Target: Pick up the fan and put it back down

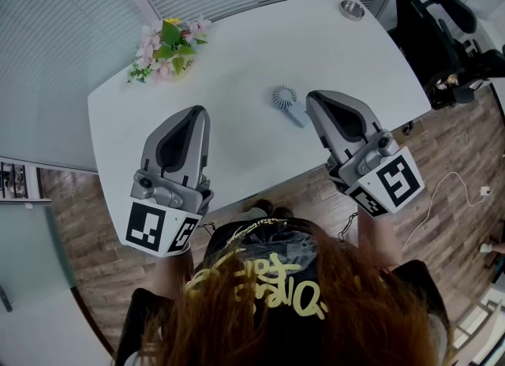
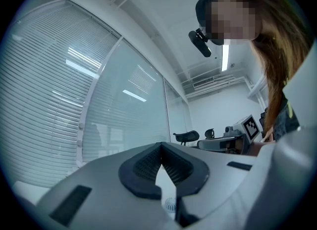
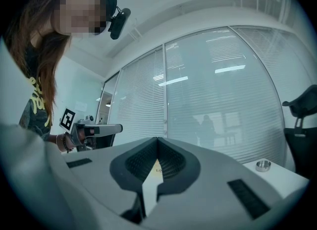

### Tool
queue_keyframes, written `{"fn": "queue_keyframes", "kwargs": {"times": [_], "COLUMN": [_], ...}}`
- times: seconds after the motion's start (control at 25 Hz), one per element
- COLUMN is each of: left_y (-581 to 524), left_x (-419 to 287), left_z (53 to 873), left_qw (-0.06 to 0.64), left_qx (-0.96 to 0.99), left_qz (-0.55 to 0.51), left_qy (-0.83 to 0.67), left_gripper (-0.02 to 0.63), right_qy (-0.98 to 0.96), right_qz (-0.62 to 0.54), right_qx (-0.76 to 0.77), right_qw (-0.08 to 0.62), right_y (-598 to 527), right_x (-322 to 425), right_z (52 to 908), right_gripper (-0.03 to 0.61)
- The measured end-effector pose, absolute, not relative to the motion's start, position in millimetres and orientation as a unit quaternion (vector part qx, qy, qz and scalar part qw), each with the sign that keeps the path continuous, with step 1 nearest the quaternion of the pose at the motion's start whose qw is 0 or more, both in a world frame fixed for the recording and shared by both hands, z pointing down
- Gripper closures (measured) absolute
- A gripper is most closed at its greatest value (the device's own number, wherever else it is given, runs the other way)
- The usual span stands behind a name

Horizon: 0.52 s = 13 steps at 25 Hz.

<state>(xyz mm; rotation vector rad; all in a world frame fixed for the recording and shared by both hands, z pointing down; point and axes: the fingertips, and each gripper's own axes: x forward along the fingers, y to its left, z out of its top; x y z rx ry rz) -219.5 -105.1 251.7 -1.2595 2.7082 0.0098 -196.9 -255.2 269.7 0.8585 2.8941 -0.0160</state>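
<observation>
A small pale-blue hand fan lies flat on the white table, its handle pointing toward the near right. My right gripper hovers just right of the fan, shut and empty, and its own view shows the jaws pressed together. My left gripper is held to the left of the fan, apart from it, also shut with nothing in it. In the left gripper view the jaws meet, and a bit of the fan shows through the gap below them.
A bunch of pink flowers stands at the table's far left. A small metal dish sits at the far right corner, and the dish also shows in the right gripper view. Black office chairs stand to the right of the table.
</observation>
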Motion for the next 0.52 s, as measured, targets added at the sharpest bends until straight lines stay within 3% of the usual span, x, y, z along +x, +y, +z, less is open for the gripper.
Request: {"fn": "queue_keyframes", "kwargs": {"times": [0.52], "left_y": [-105.9], "left_x": [-213.6], "left_z": [248.5], "left_qw": [0.078], "left_qx": [-0.423], "left_qz": [0.006], "left_qy": [0.903], "left_gripper": [0.621], "right_qy": [0.959], "right_qz": [-0.002], "right_qx": [0.277], "right_qw": [0.058], "right_y": [-257.6], "right_x": [-192.3], "right_z": [268.9], "right_gripper": [0.575]}}
